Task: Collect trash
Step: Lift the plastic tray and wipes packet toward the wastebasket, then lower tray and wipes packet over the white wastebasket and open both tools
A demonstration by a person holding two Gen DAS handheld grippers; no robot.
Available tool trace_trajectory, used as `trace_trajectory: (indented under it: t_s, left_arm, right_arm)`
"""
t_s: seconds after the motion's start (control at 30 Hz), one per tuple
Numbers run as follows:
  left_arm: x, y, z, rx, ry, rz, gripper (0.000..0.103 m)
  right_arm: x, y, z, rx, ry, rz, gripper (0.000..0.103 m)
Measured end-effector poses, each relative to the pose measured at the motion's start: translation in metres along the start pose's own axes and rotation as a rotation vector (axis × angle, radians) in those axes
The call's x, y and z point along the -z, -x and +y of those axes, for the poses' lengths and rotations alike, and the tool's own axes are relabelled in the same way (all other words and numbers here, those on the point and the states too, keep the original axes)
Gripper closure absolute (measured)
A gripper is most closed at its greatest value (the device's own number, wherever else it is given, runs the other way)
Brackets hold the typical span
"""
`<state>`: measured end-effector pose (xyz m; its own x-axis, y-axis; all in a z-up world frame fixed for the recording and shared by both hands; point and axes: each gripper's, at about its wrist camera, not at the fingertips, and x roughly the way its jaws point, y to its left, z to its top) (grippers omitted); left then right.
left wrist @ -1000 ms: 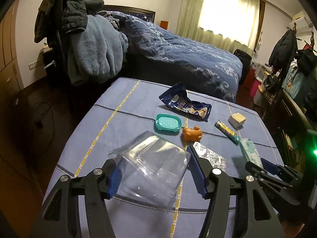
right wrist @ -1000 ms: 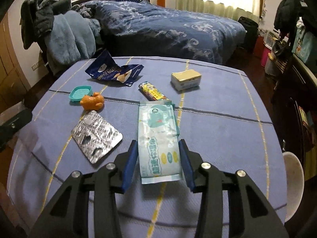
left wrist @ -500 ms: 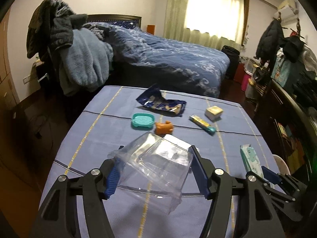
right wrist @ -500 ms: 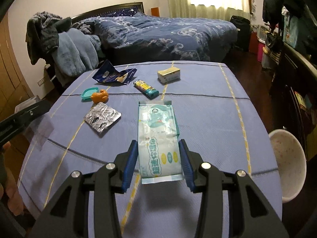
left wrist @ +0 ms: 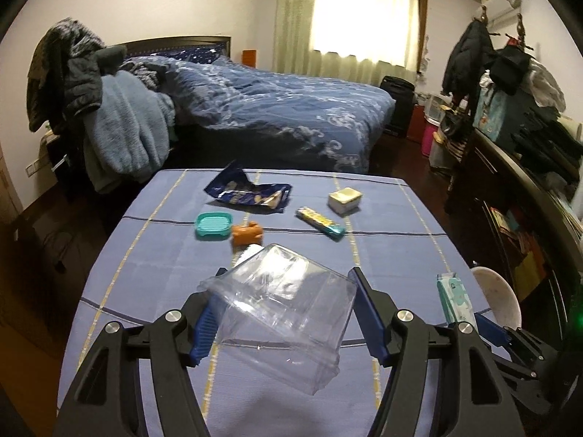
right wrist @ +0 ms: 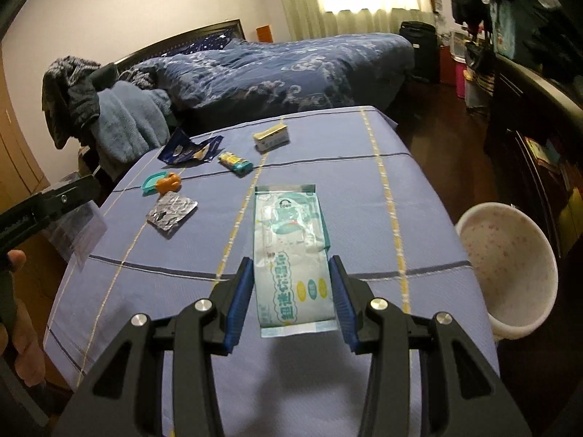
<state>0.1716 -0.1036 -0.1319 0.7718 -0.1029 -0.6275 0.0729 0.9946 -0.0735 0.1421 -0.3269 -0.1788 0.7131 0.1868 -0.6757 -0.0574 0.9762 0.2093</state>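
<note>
Black grippers, blue fingers (left wrist: pixel 204 331), silver screws

We see the foil blister pack (left wrist: pixel 251 251) mostly hidden behind the clear plastic tray (left wrist: pixel 280 309); the snack wrapper's (right wrist: pixel 189 149) print is unreadable.

A bedroom with pale walls (left wrist: pixel 153 3) and a dark wood floor (right wrist: pixel 448 116). A bed (left wrist: pixel 291 109) under a patterned blue duvet stands against a dark headboard (left wrist: pixel 175 42). Behind it, a window (left wrist: pixel 364 11) glows through light curtains (the brightest patch in the room). A chair heaped with coats and a light-blue fleece (left wrist: pixel 124 127) stands left of the bed. Jackets hang on the right wall (left wrist: pixel 470 58) above dark, cluttered furniture. The counter (left wrist: pixel 156 255) wears a blue cloth with yellow stripes.
</note>
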Motion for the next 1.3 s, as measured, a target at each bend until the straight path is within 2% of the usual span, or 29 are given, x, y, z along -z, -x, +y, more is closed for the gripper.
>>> trace_trajectory:
  t_s: [0.8,1.3]
  left_arm:
    - [-0.002,-0.012,-0.084,0.098,-0.152,0.023,0.037]
    - [-0.005,-0.015,-0.139,0.173,-0.246,0.026,0.037]
  right_arm:
    - [0.014,0.028,-0.067,0.043,-0.143,-0.06,0.06]
    - [0.022,0.041,-0.094,0.054,-0.204,-0.088,0.06]
